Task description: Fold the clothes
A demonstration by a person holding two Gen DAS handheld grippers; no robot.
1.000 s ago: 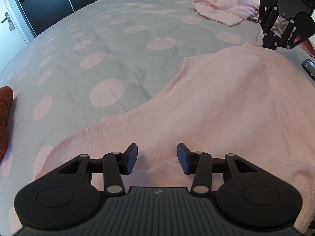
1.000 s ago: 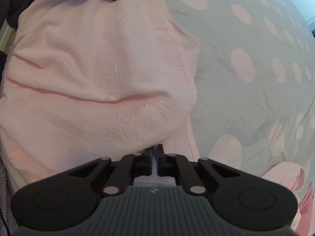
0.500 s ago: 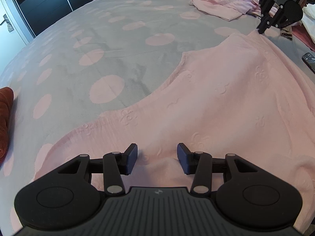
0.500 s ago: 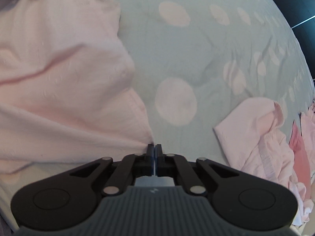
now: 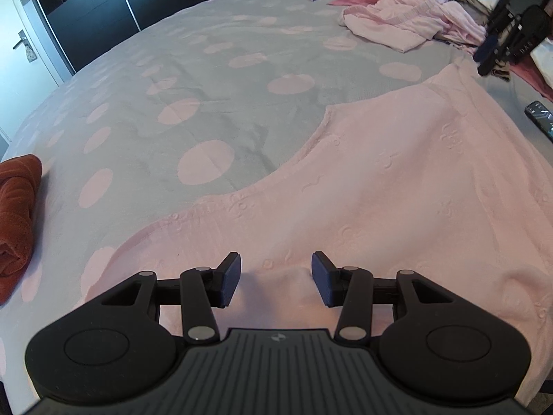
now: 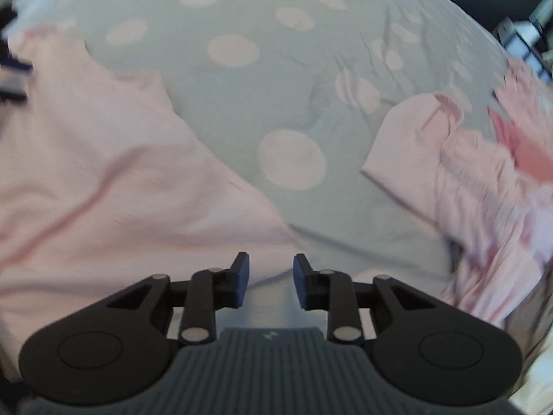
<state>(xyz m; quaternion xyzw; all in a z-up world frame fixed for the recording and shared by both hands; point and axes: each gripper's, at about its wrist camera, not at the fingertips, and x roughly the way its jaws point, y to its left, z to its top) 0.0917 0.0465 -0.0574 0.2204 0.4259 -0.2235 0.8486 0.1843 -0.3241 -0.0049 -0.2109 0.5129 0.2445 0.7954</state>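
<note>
Over pink garment [image 5: 397,186], both grippers' fingers [image 5: 230,278] spread

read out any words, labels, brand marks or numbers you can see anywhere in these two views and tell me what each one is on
"DAS": pale letters, blurred, on the right gripper body as seen from the left wrist view; the reading is uncertain.
Small round emblem on the left gripper housing: a logo, no readable letters.
Small mark on the right gripper housing in its own view: too blurred to read.
Dark remote on the bedspread: markings too small to read.
</note>
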